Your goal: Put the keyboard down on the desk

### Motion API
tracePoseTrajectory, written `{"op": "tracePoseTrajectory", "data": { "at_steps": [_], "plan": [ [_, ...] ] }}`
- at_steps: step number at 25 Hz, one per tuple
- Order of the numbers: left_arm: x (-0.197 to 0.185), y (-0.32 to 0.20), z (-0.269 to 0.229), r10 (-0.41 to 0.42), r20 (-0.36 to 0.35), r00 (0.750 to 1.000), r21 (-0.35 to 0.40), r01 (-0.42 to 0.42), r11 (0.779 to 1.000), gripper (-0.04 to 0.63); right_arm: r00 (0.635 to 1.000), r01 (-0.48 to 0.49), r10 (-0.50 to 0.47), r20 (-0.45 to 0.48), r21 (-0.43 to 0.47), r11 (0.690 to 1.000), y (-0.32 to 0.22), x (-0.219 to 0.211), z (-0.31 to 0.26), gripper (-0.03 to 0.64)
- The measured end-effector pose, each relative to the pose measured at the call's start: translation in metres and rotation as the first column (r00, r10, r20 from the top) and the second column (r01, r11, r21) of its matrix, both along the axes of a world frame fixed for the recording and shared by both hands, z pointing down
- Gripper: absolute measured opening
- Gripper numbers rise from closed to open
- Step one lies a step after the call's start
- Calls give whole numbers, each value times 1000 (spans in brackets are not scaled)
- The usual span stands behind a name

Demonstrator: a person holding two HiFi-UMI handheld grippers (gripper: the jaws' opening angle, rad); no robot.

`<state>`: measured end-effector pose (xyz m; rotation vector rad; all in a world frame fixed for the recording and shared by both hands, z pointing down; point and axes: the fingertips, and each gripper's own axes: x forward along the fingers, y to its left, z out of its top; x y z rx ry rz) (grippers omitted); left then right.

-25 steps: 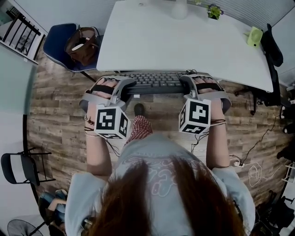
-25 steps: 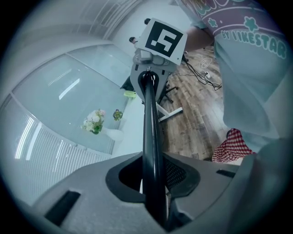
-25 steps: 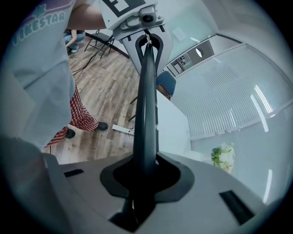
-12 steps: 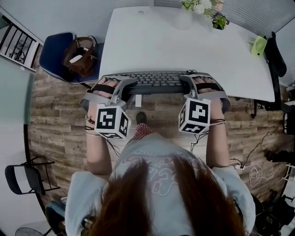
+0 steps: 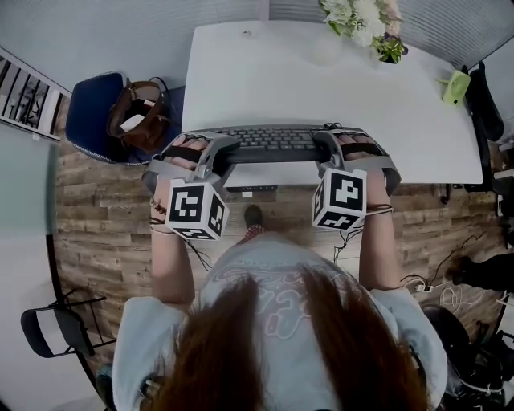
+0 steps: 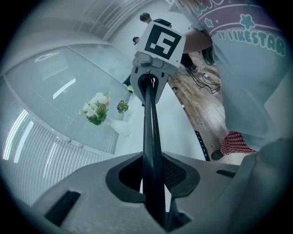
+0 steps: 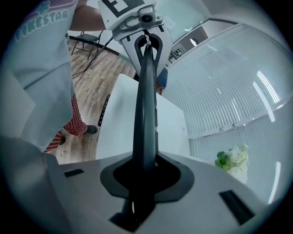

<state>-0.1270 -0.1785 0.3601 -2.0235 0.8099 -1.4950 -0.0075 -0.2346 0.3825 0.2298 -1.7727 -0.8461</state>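
A black keyboard (image 5: 271, 143) hangs level between my two grippers, above the near edge of the white desk (image 5: 321, 72). My left gripper (image 5: 217, 151) is shut on its left end and my right gripper (image 5: 328, 144) is shut on its right end. In the left gripper view the keyboard (image 6: 150, 137) runs edge-on away from the left gripper (image 6: 153, 180) towards the other gripper's marker cube (image 6: 163, 41). The right gripper view shows the keyboard (image 7: 144, 105) edge-on too, clamped in the right gripper (image 7: 143, 178).
A white vase of flowers (image 5: 357, 20) stands at the desk's far edge, a small green thing (image 5: 455, 84) at its right end. A blue chair with a brown bag (image 5: 128, 108) stands left of the desk, a dark chair (image 5: 486, 100) to the right. Cables (image 5: 450, 297) lie on the wooden floor.
Both grippers have carried the keyboard forward, from in front of the desk to over its near edge. The grip on both ends is unchanged.
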Motion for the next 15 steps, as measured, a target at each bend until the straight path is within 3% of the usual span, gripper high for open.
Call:
{"op": "tracePoseTrajectory", "data": {
  "at_steps": [15],
  "plan": [
    [-57, -51, 17, 64, -8, 998, -21, -64, 998, 81, 999, -54, 54, -6, -15, 998, -44, -54, 17, 81]
  ]
}}
